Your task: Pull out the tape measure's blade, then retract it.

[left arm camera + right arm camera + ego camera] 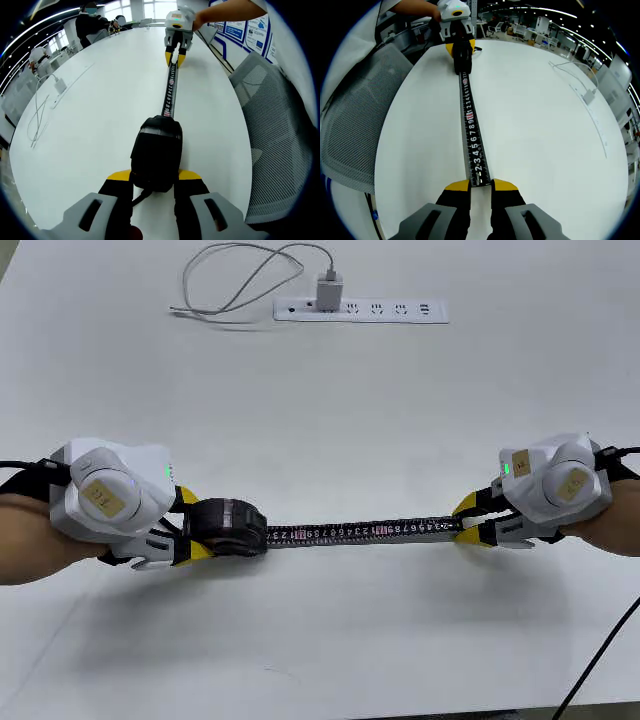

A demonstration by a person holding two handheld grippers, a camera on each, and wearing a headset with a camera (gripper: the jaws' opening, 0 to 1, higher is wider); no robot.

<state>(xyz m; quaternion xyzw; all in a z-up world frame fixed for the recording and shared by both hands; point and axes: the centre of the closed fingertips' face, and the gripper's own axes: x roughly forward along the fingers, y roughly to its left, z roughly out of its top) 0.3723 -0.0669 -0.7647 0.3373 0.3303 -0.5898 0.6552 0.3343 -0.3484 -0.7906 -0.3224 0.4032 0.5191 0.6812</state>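
Two grippers over a white table [320, 640]: at 9 o'clock the left gripper [190, 525] is clamped tight on the black tape measure [225, 527], its blade [360, 532] runs flat across the middle, and at 3 o'clock the right gripper [468, 520] pinches the blade's tip, with a power strip [380, 310] up at 12.

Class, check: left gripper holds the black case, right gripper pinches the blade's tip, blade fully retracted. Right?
No. The head view shows the blade pulled out, stretching from the case in the left gripper to the right gripper. Rest stands.
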